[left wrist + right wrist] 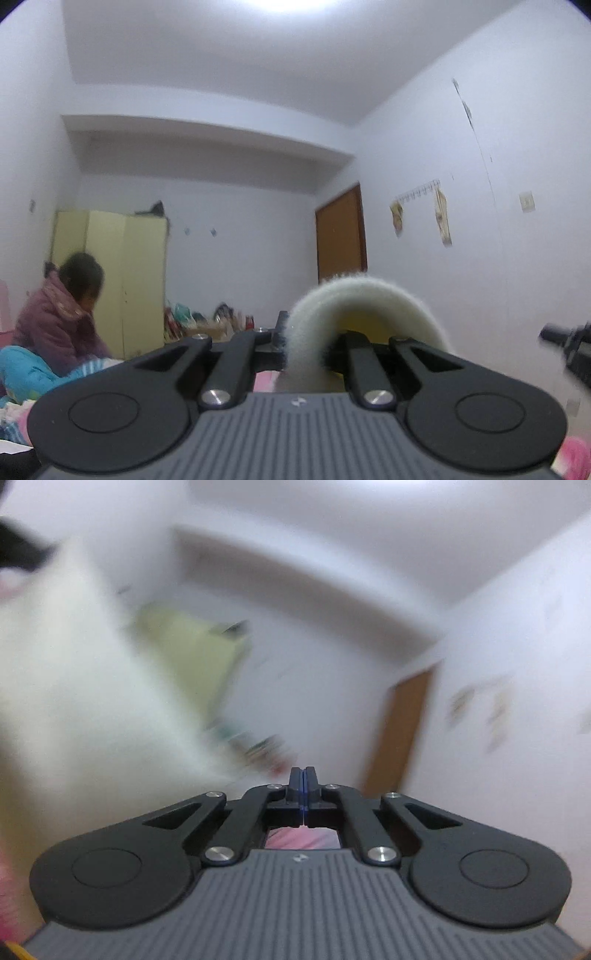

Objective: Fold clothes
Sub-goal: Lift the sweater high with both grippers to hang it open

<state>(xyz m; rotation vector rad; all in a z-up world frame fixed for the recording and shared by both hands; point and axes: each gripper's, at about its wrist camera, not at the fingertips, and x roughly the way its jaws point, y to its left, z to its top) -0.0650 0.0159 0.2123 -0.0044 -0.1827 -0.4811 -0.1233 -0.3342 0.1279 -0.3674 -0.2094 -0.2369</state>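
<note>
A: Which step was in hand?

B: Lifting, I judged; the left gripper (314, 343) was clamped narrow on a fuzzy cream garment (354, 306), whose edge arched over its fingers, held up in the air towards the wardrobe (110, 273) and door (341, 236).

A: And the other?

B: The right gripper (303, 779) pointed a little upward, jaws closed on nothing; the cream cloth hung blurred to its left; next it likely needed to catch a second corner.
</note>
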